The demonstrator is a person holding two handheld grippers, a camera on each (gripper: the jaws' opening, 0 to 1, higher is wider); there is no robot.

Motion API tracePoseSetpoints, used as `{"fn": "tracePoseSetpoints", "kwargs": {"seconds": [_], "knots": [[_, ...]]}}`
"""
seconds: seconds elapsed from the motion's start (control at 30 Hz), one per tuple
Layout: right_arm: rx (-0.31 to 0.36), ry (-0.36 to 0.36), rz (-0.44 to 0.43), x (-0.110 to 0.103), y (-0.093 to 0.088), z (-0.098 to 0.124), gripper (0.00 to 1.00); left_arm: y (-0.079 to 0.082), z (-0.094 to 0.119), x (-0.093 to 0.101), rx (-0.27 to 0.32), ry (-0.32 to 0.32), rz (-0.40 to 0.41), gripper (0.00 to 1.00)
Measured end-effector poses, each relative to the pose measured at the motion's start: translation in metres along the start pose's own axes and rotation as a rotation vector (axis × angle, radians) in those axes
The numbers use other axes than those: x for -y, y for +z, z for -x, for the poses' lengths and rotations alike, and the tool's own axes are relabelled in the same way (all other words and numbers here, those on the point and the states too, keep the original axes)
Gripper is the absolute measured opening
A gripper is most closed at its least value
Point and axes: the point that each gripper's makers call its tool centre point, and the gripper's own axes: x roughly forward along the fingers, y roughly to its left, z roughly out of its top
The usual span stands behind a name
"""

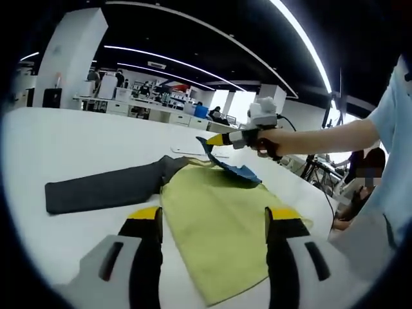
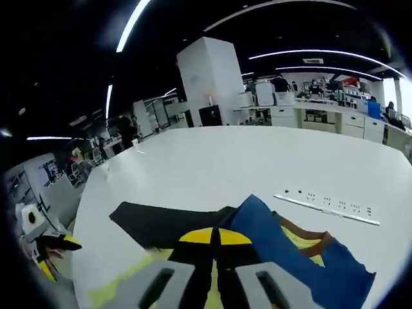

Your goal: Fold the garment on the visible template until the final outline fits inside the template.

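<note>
One garment [image 1: 193, 193] — right gripper [image 2: 215, 239] jaws clamping it

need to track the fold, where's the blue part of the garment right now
In the left gripper view the blue flap hangs lifted above the yellow-green template, pinched by the right gripper, right of the dark sleeve.

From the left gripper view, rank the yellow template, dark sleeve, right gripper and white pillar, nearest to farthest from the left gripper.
1. Yellow template, between the jaws.
2. Dark sleeve, to the left.
3. Right gripper, upper right, lifting blue cloth.
4. White pillar, far background, upper left.
</note>
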Motion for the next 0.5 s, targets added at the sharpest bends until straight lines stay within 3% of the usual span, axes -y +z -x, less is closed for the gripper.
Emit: {"fn": "tracePoseSetpoints", "kwargs": {"seconds": [0.3, 0.5], "knots": [[-0.048, 0.042, 0.001, -0.023, -0.020, -0.018, 0.00, 0.000, 0.000, -0.001, 0.002, 0.003, -0.001, 0.61], [-0.087, 0.049, 0.010, -0.027, -0.037, -0.026, 0.00, -0.003, -0.002, 0.002, -0.014, -0.006, -0.010, 0.61]]}}
